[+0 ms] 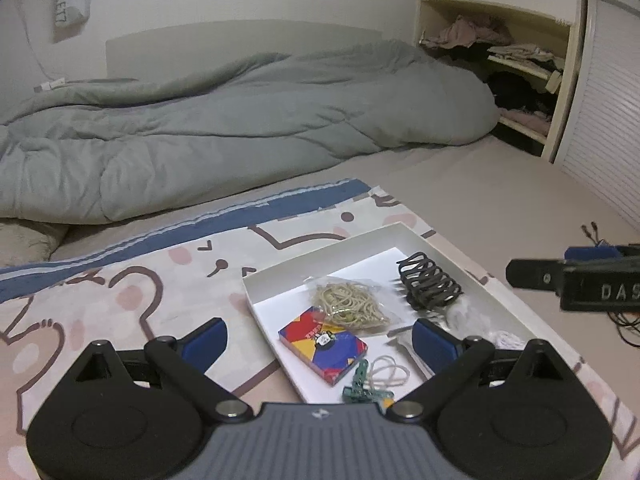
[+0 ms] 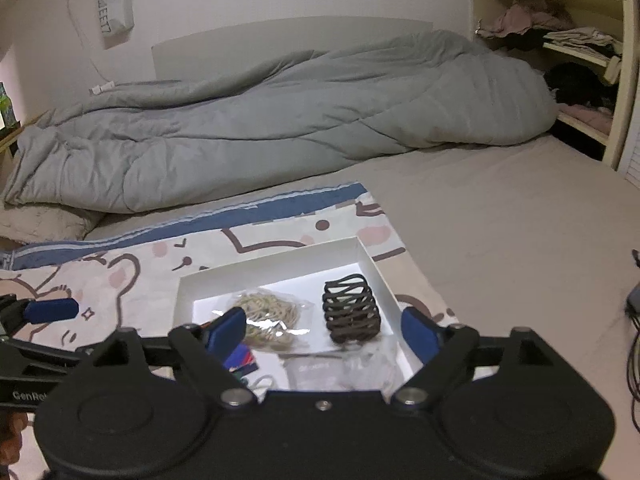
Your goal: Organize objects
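A shallow white box (image 1: 320, 249) lies on a cartoon-print cloth (image 1: 120, 300) on the bed. In it are a black hair claw (image 1: 430, 286), a bag of rubber bands (image 1: 352, 306), a colourful card pack (image 1: 322, 344), a green clip (image 1: 362, 388) and a white elastic loop (image 1: 390, 372). My left gripper (image 1: 320, 338) hangs open above the box's near end, holding nothing. My right gripper (image 2: 322, 328) is open above the same box (image 2: 272, 262), over the hair claw (image 2: 351, 310) and the rubber bands (image 2: 266, 316), with nothing between its fingers. A clear plastic bag (image 2: 340, 368) lies under it.
A bunched grey duvet (image 1: 240, 120) fills the far half of the bed. An open shelf with clothes (image 1: 512, 64) stands at the back right. Cables (image 1: 624, 320) lie on the sheet to the right. A pillow (image 2: 44, 224) shows at the left.
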Demonstrator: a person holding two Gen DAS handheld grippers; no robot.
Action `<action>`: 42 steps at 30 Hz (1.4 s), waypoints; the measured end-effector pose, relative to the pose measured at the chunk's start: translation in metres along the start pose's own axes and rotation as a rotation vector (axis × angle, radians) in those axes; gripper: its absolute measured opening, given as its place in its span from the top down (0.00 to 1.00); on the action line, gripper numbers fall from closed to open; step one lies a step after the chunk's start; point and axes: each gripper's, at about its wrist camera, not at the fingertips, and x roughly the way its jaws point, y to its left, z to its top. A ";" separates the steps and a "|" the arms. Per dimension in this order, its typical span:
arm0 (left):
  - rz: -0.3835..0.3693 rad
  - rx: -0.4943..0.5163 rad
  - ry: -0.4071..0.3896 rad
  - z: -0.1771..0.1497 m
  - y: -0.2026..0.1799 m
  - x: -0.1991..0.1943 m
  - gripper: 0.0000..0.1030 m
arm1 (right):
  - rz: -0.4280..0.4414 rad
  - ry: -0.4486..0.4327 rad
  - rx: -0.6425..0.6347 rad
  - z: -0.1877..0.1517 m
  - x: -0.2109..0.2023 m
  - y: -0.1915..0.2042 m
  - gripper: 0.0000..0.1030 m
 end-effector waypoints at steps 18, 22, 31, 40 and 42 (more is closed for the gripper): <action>0.107 -0.010 -0.034 -0.037 0.003 -0.103 0.01 | -0.142 -0.073 -0.038 -0.052 -0.109 0.040 0.00; 0.129 -0.008 -0.029 -0.047 0.003 -0.115 0.00 | -0.151 -0.077 -0.023 -0.063 -0.122 0.044 0.00; 0.149 0.001 -0.007 -0.065 0.004 -0.132 0.00 | -0.156 -0.071 -0.014 -0.085 -0.142 0.053 0.00; 0.139 -0.018 0.020 -0.082 0.009 -0.134 0.00 | -0.209 -0.094 -0.014 -0.099 -0.155 0.054 0.00; 0.146 -0.016 0.025 -0.085 0.011 -0.132 0.00 | -0.218 -0.091 -0.022 -0.100 -0.155 0.056 0.00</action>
